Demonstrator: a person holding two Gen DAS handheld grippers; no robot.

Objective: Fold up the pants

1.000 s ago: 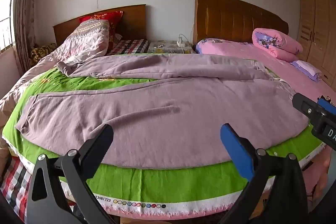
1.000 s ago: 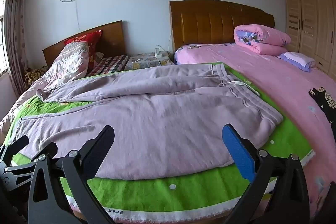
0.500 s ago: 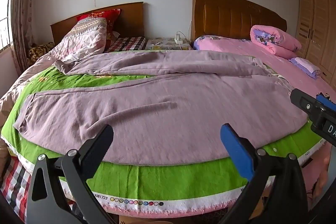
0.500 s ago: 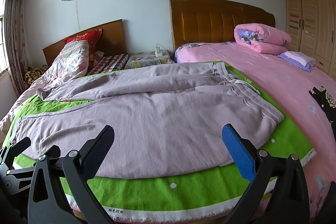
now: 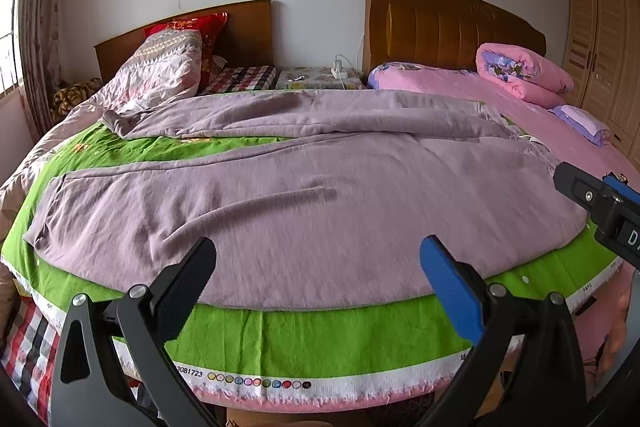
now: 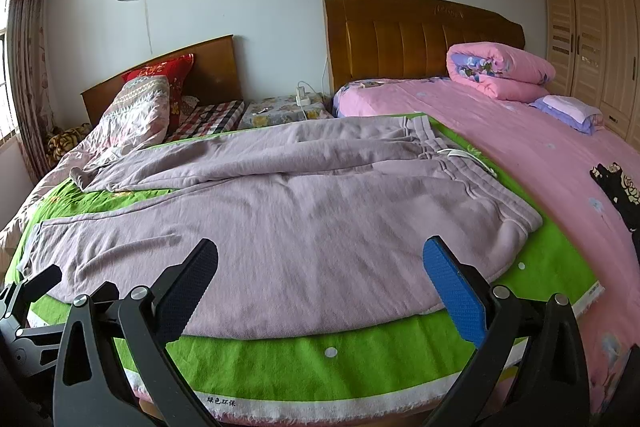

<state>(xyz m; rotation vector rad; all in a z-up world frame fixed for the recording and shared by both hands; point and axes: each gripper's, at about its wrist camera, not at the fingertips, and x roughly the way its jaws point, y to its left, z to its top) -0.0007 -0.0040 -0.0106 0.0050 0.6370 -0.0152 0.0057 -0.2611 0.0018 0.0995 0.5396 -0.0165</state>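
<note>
**A:** Now, the widest view first: the bed (image 5: 248,339) under its green sheet (image 5: 320,331), with the mauve pants (image 5: 320,211) spread flat across it, waistband (image 6: 472,171) toward the pink side on the right, cuffs toward the window on the left. What has changed over the last second?

**B:** Little on the cloth. The pants lie as they did a second ago: near leg flat along the bed's front edge, far leg rumpled and angled off behind it, the two not yet stacked. What has shifted is the view. In the left wrist camera the garment sits a touch lower and fuller in frame than a second ago, which suggests the left gripper (image 5: 316,279) has risen slightly or tipped toward the bed.

**A:** And the other one?

**B:** The right gripper (image 6: 320,279) hovers much where it was, off the front edge, aimed at the hip and waistband end. Its neighbour's black frame shows at the lower left of that view.

**A:** The fingers?

**B:** Spread wide on both, black pad one side, blue the other, nothing between them and no contact with fabric.

**A:** So where does that leave the fold?

**B:** By my reading, unstarted. This looks like the approach, each gripper lining up on its own end of the near leg. The likely first step is bringing one leg over the other; the loose far leg may need smoothing first.

**A:** Smallest detail?

**B:** A white drawstring (image 6: 468,157) trailing off the waistband onto the sheet.
</note>
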